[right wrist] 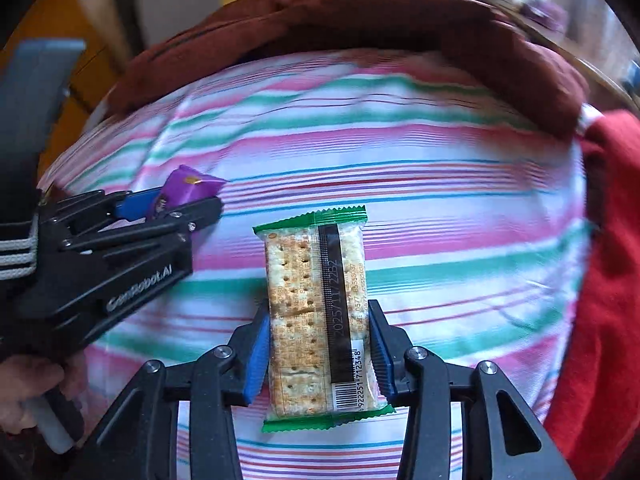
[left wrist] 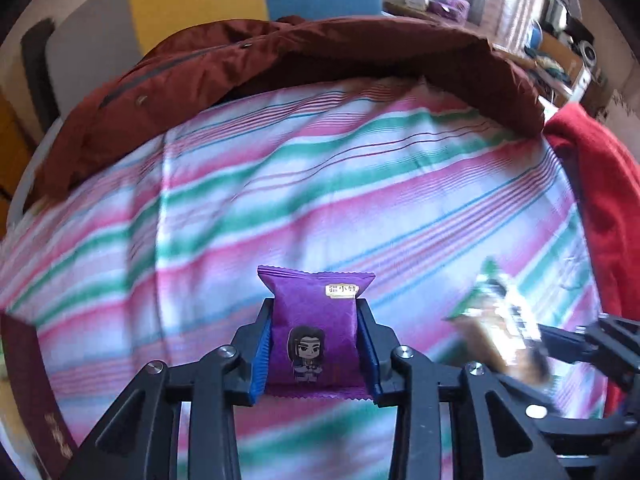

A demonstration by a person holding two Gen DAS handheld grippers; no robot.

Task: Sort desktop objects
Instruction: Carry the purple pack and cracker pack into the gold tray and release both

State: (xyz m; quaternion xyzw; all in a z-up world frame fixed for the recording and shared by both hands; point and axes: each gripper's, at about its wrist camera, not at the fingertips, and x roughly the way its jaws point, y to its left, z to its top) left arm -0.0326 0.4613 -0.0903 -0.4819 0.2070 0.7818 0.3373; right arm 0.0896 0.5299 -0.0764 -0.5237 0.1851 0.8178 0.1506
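1. The left claw (left wrist: 314, 340) is clamping the purple snack packet (left wrist: 314, 320) by its two side edges, blue pads pressing in just below the top crimp. Gripping the narrow sides is probably keeping the puffy pouch from slipping out while it is being carried.
2. That packet is hanging above the striped cloth (left wrist: 280, 184), not resting on it. Its long axis is running along the fingers, crimped top pointing away from the camera, printed cartoon face turned up toward the lens.
3. The right claw (right wrist: 318, 344) is closed on the cracker pack (right wrist: 316, 312), pads squeezing its lower half across the short width, which leaves most of the length sticking out forward.
4. The cracker pack is lying lengthwise along the fingers, green sealed ends fore and aft, seam and barcode side facing the camera. It seems clear of the cloth, though blur is making that hard to confirm.
5. Each claw is holding one different snack, so both are likely being taken to separate sorting spots; no bin or pile is showing.
6. A dark red jacket (left wrist: 280, 60) is bordering the far edge.
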